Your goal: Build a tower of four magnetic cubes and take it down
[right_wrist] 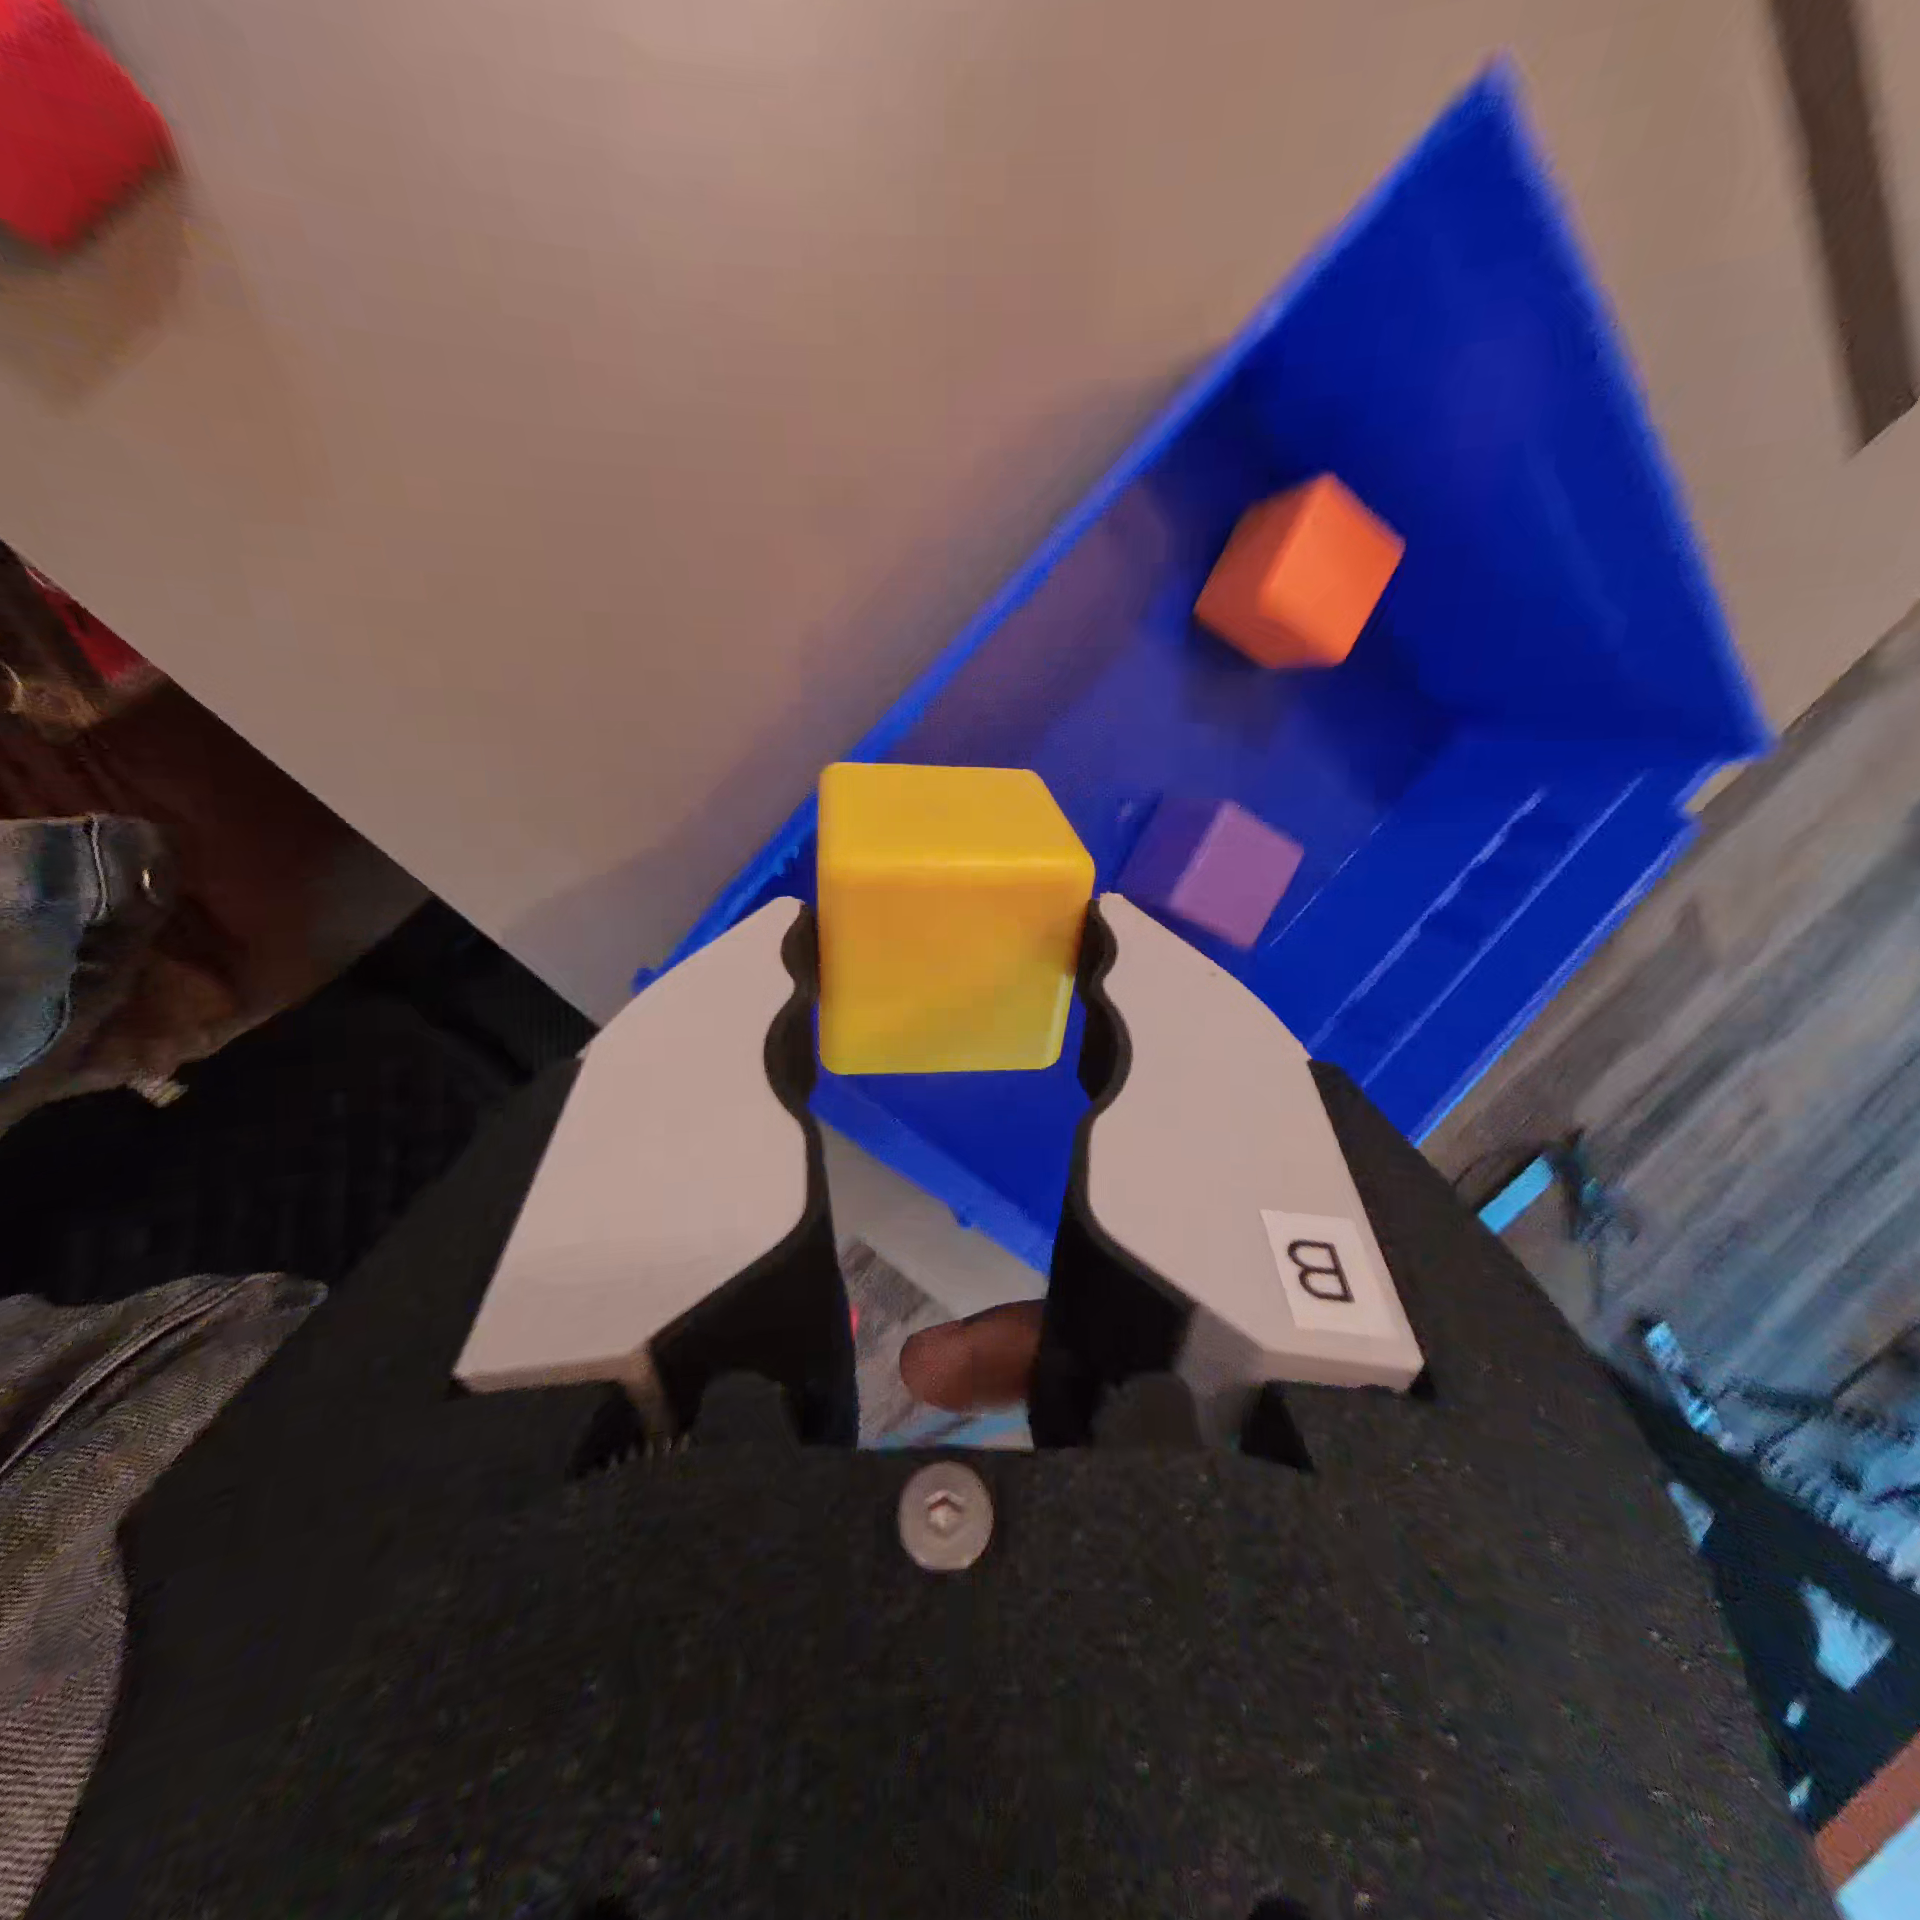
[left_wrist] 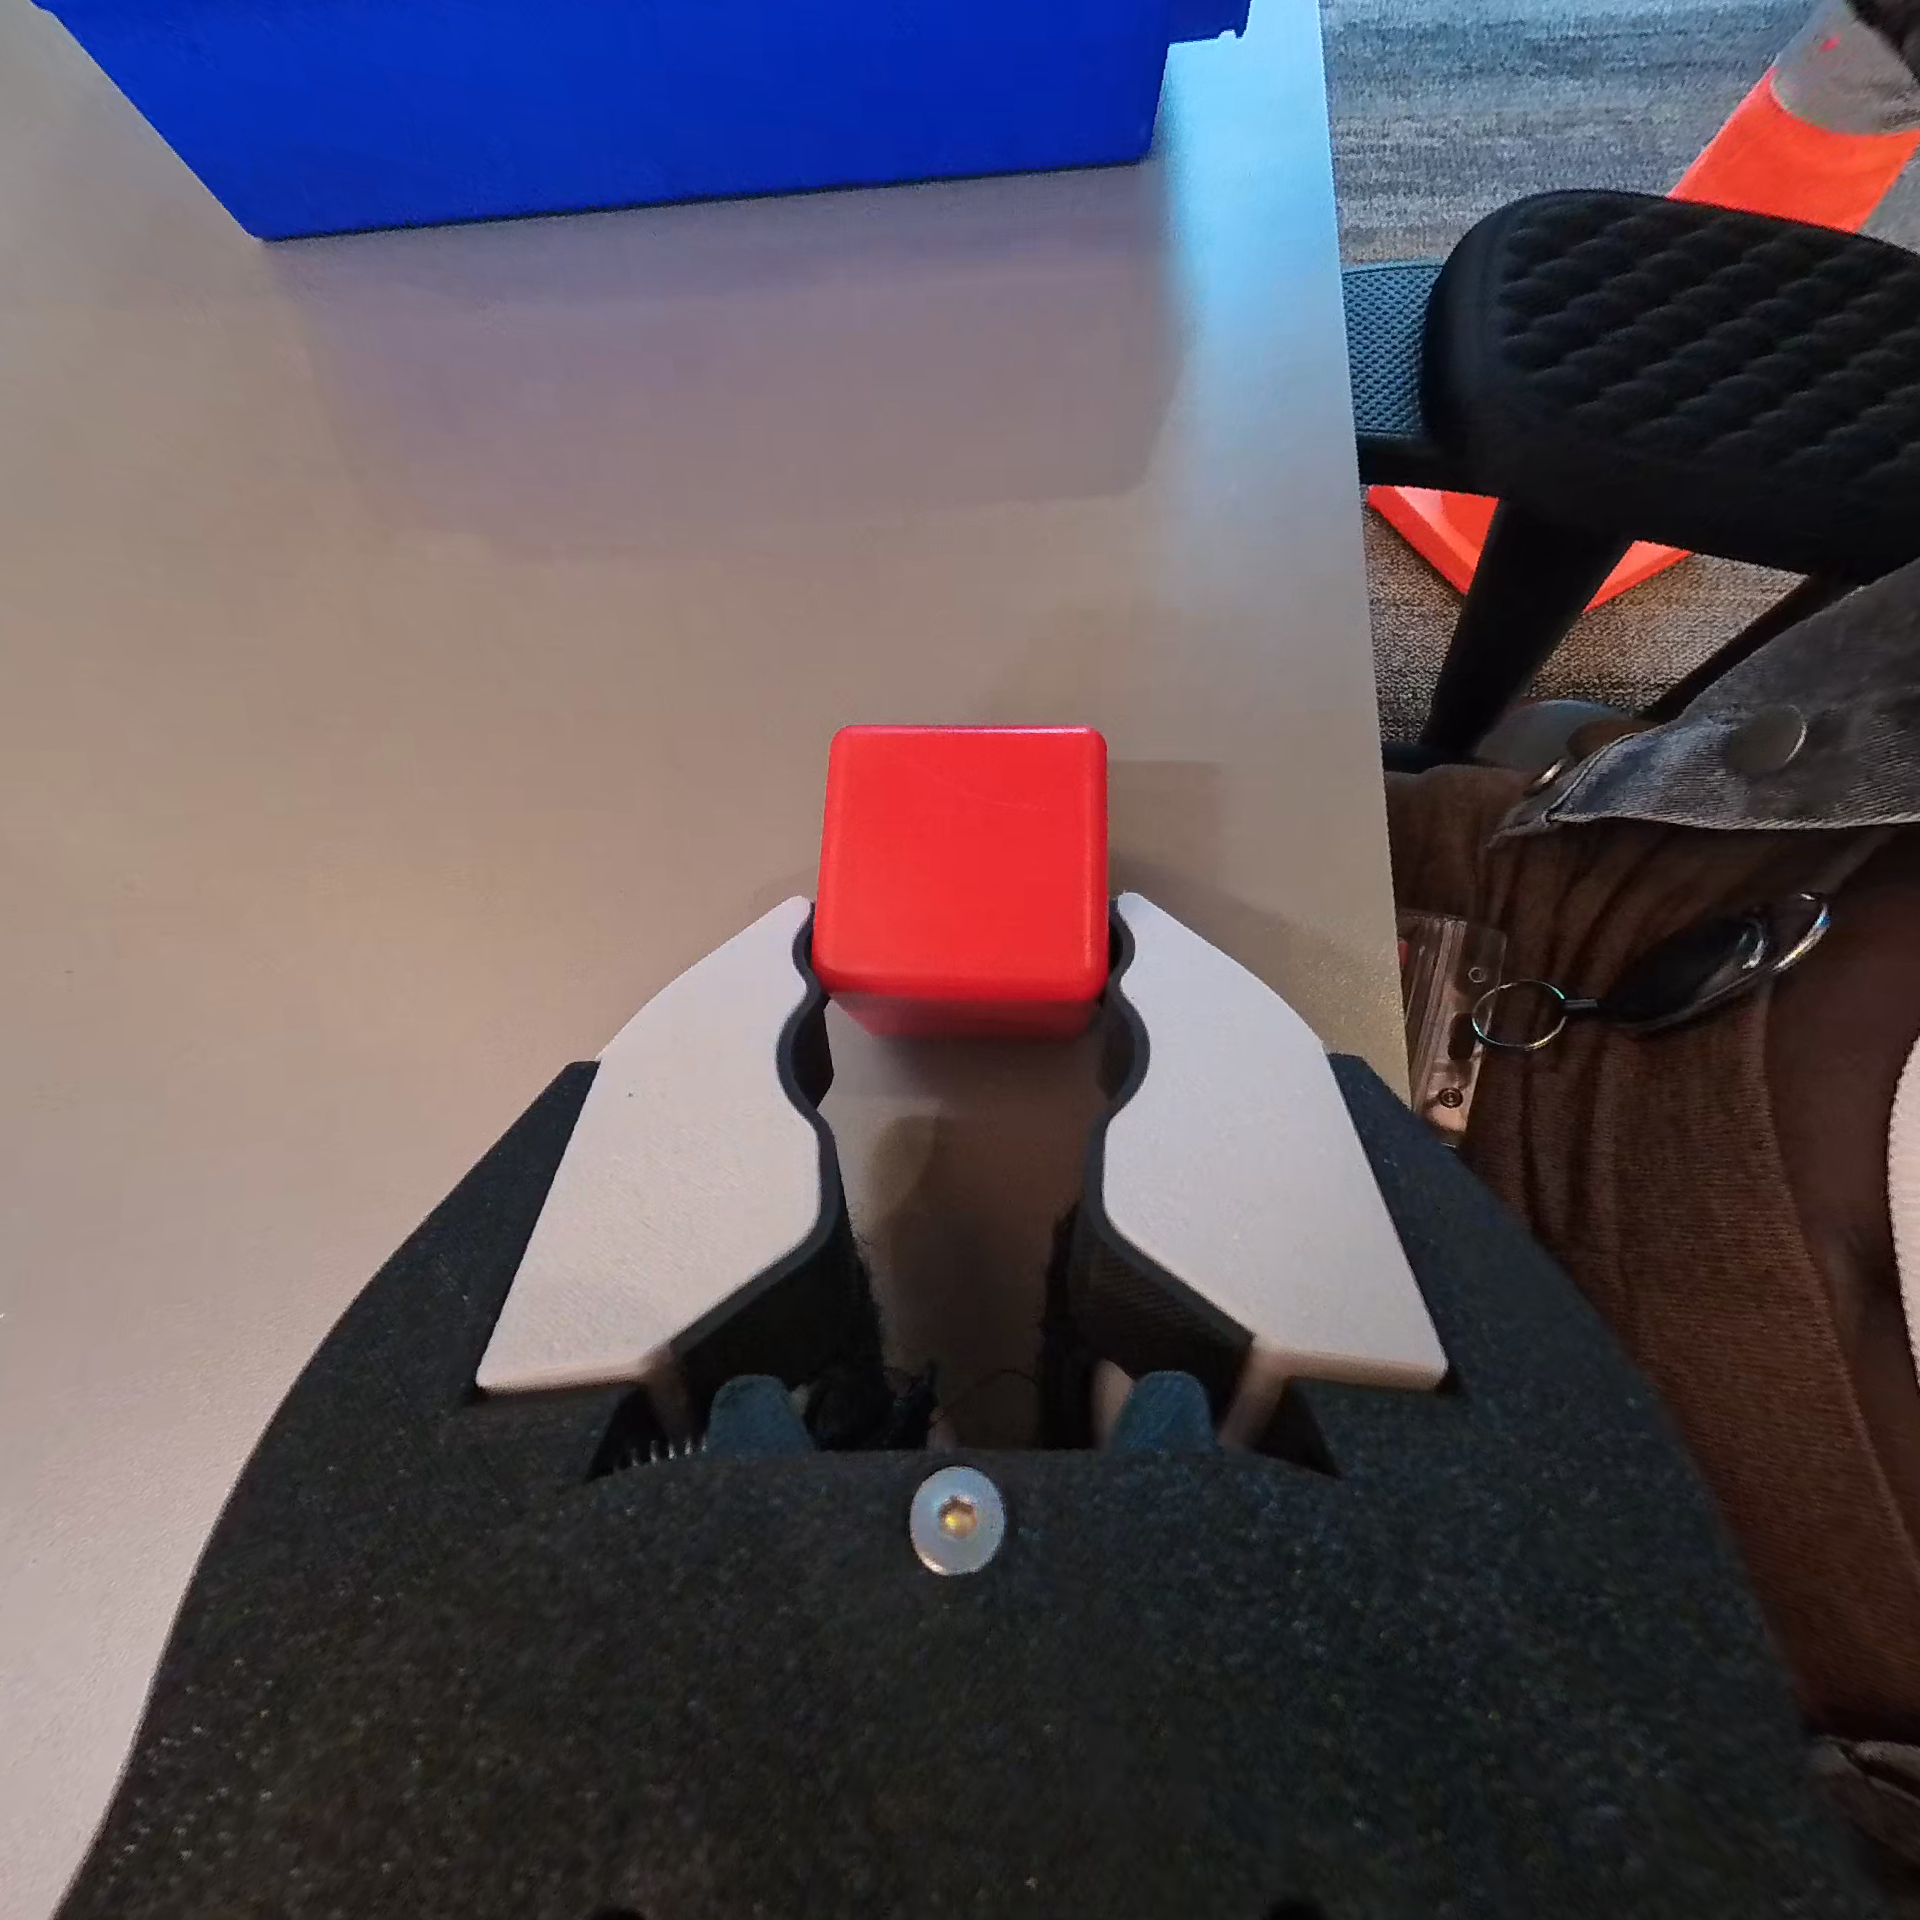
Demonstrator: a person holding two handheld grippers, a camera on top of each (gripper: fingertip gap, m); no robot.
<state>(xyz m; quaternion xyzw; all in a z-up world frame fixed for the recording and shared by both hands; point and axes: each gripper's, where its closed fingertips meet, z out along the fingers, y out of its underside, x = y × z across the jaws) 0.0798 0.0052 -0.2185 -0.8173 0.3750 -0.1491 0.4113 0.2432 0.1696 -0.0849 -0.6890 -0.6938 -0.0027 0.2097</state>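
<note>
My left gripper (left_wrist: 961, 935) is shut on a red cube (left_wrist: 961, 868), both pads pressed on its sides, low over the grey table (left_wrist: 520, 623) near the table's right edge. My right gripper (right_wrist: 943, 935) is shut on a yellow cube (right_wrist: 945, 925) and holds it above the near end of the blue bin (right_wrist: 1507, 416). An orange cube (right_wrist: 1299, 571) and a purple cube (right_wrist: 1231, 868) lie inside the bin. The red cube also shows blurred at the top left of the right wrist view (right_wrist: 73, 114).
The blue bin (left_wrist: 623, 104) stands at the far side of the table in the left wrist view. A black chair (left_wrist: 1662, 343), an orange cone (left_wrist: 1787, 125) and a person's clothing (left_wrist: 1662, 1039) are to the right, beyond the table edge. Across from one pair of fingers to the other is roughly 25 cm.
</note>
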